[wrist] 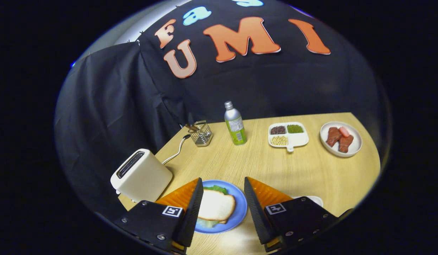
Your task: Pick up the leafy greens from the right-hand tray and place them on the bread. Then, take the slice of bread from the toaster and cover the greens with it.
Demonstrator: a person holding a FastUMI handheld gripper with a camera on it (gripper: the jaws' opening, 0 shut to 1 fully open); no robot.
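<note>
The tongs (223, 184) are apart and hold nothing. Between their two fingers (190, 209) sits a round blue plate (240, 205) on the light wooden table (311, 173). On the plate lies a white slice of bread (215, 205). Green leafy greens (216, 188) peek out from under the far side of that bread, and a bit of pale green shows under its near side too. There looks to be another slice under the greens, but it is hard to tell.

To the left of the plate, close to the left finger, stands a cream-white toaster (141, 175) with a dark slot on top. A pale cord (174, 152) runs from it across the table toward a small wire basket (201, 134) at the back.

Beside the basket stands a silver metal bottle with a green label (235, 124). Further right lies a white tray with three little parts (288, 135), holding dark, green and pale-yellow grains. Right of that is a round white plate (341, 139) with brown-red pieces of meat (339, 139) on it. Just behind the right finger, the rim of a white dish (316, 199) pokes out.
</note>
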